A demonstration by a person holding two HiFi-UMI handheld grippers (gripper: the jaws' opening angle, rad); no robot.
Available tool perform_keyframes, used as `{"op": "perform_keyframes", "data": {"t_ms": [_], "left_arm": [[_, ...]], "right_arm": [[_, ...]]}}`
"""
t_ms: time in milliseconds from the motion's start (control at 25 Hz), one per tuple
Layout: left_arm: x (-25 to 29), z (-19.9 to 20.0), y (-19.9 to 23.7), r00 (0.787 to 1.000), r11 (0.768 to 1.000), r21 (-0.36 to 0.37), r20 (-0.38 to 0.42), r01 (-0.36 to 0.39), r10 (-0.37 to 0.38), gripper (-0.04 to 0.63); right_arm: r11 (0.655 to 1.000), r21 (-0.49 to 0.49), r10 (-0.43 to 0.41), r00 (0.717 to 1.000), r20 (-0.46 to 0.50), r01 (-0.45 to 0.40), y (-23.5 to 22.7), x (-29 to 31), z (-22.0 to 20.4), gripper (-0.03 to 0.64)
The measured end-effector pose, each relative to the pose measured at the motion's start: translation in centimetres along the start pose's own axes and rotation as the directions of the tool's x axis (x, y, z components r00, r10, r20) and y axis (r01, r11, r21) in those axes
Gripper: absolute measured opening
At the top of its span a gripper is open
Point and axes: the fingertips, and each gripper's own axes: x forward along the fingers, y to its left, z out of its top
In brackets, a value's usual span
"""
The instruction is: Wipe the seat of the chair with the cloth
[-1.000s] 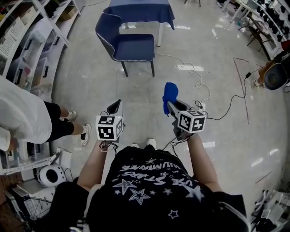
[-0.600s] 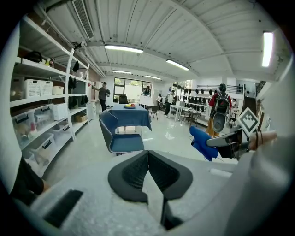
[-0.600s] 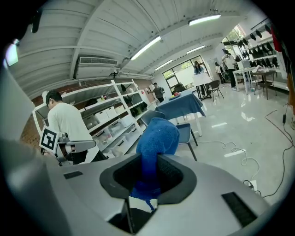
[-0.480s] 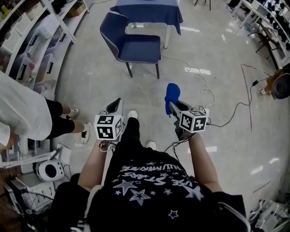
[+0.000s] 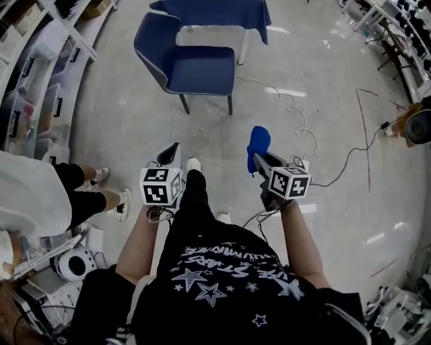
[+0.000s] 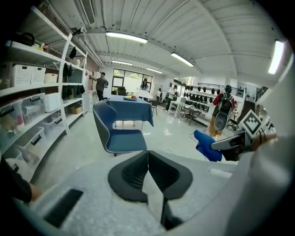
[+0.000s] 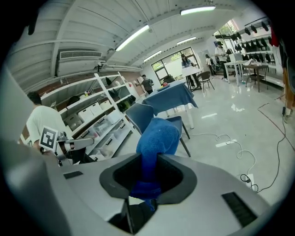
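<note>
A dark blue chair (image 5: 188,64) stands on the floor ahead of me, its seat bare, next to a table draped in blue cloth (image 5: 222,10). My right gripper (image 5: 256,156) is shut on a blue cloth (image 5: 257,145), held well short of the chair. In the right gripper view the cloth (image 7: 156,138) bulges up from between the jaws, with the chair (image 7: 150,117) behind it. My left gripper (image 5: 170,156) is shut and holds nothing. In the left gripper view its jaws meet in front of the chair (image 6: 120,133), and the cloth (image 6: 206,145) shows at right.
Shelving with bins (image 5: 40,74) lines the left side. A person in a white top (image 5: 40,195) stands close at my left. A white cable (image 5: 296,121) snakes over the floor right of the chair. A stool (image 5: 421,124) sits at far right.
I have stepped forward, one leg now out in front. The chair sits slightly nearer and more to the left. Both grippers keep their pose, and the cloth stays gripped.
</note>
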Motion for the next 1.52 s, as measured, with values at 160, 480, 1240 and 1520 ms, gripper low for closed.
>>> {"op": "perform_keyframes", "data": {"t_ms": [160,480,1240,1520], "left_arm": [[5.0,1.5,4.3,0.999,1.0,-0.017,-0.036,0.011,-0.012,0.02],[13.6,3.4,12.7,0.981,0.997,-0.035,-0.174,0.074,-0.079,0.02],[23.1,7.6,17.0,0.966,0.984,-0.06,-0.191,0.166,-0.174,0.02],[26.5,9.3,17.5,0.974,0.988,-0.073,-0.168,0.138,-0.149,0.02]], "right_arm": [[0.999,-0.02,-0.029,0.998,-0.052,0.028,-0.7,6.0,2.6,0.1],[0.997,-0.018,-0.083,0.983,-0.165,0.082,-0.1,18.0,7.9,0.1],[0.988,-0.015,-0.156,0.966,-0.204,0.157,-1.1,30.1,13.7,0.1],[0.994,-0.013,-0.107,0.975,-0.195,0.107,-2.7,35.6,16.4,0.1]]}}
